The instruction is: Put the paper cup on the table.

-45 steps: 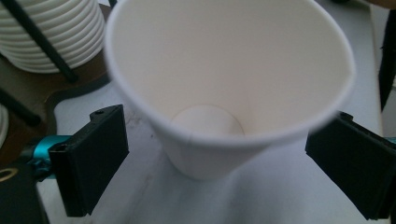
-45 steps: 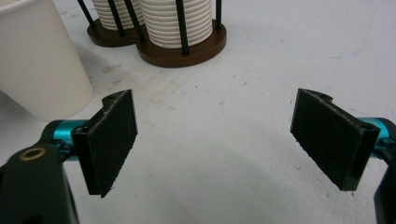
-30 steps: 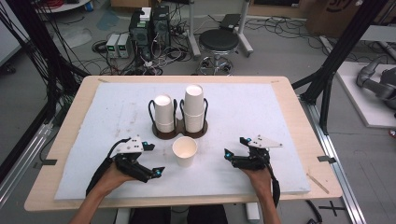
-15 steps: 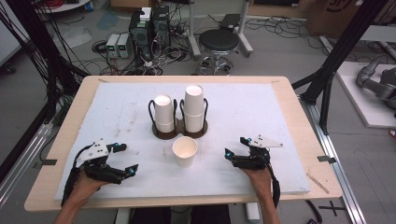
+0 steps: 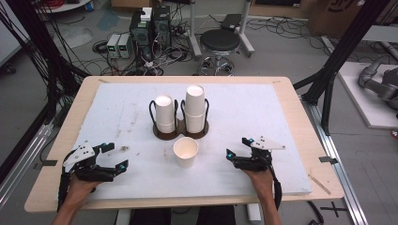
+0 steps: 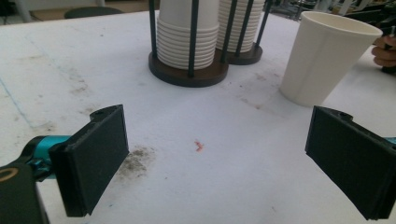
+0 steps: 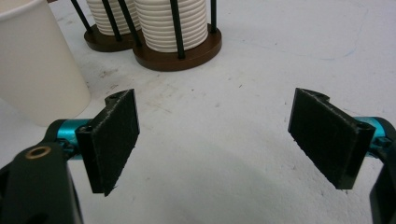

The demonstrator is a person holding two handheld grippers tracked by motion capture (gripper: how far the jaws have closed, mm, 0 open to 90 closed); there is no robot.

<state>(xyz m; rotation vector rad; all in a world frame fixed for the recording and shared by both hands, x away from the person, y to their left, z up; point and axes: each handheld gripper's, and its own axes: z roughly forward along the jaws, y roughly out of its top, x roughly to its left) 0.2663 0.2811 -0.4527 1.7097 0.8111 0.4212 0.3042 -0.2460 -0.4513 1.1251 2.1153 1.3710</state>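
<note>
Now the left hand-held gripper has drawn back toward the desk's left edge, well apart from the single paper cup standing before the cup holder. Both it and the right hand-held gripper are spread and empty, so the cup looks set down and released.

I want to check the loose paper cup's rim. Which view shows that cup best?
The left gripper view: the loose cup stands whole, rim and wall in sight. The high view shows it small, from above, in front of the cup holder. The right gripper view crops it at the frame's edge.
</note>
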